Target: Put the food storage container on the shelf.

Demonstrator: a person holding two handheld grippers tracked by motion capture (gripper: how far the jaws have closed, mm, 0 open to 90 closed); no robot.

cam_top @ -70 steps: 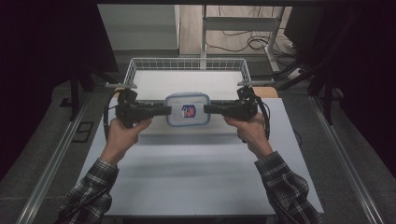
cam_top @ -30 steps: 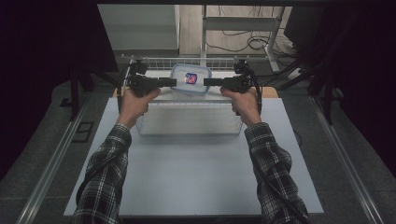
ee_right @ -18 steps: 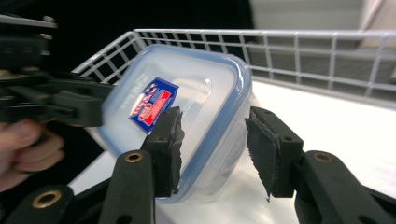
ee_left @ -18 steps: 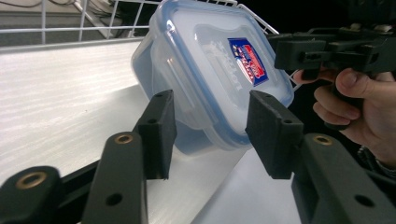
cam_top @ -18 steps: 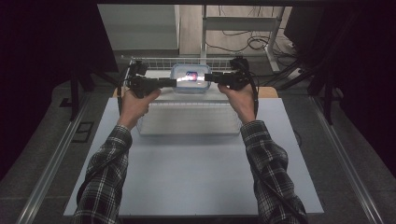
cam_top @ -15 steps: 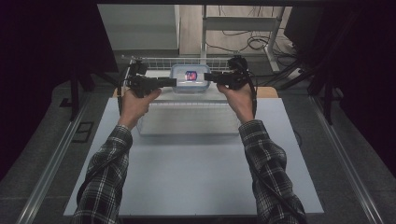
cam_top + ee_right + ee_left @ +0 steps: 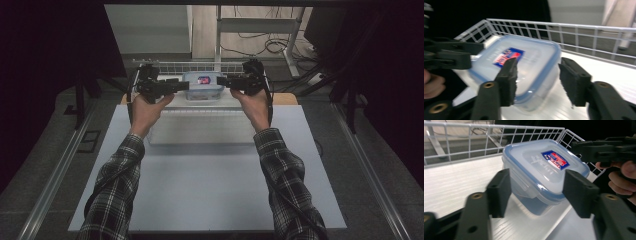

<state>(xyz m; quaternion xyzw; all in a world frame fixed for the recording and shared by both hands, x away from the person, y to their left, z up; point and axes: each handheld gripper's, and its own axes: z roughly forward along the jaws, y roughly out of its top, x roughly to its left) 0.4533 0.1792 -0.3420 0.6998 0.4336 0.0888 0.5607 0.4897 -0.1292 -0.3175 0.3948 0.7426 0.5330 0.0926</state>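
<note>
container: clear plastic food box (image 7: 203,86) with a blue-rimmed snap lid and a red/blue sticker, sitting upright on the white floor of the wire basket (image 7: 175,65) at the far end of the counter (image 7: 210,185)

left gripper: left gripper (image 7: 181,86) comes at the box from its left end; in the left gripper view the jaws have just been opening and stand fairly wide, straddling the near corner with daylight on both sides, so not gripping it

right gripper: right gripper (image 7: 223,81) mirrors it from the right end; jaws also just been opening, and in the right gripper view the pads look clear of the lid rim, though that shot is a bit blurry

key relation: box sits dead between the two jaw sets, which point at each other along the line through it; both hands look about equally close, neither has the edge

my read: looks like the box just got set down in the basket and let go, so next is probably backing both grippers straight outward, away from each other

watch out: a jaw snagging a lid latch on the way out could drag the box sideways
</note>
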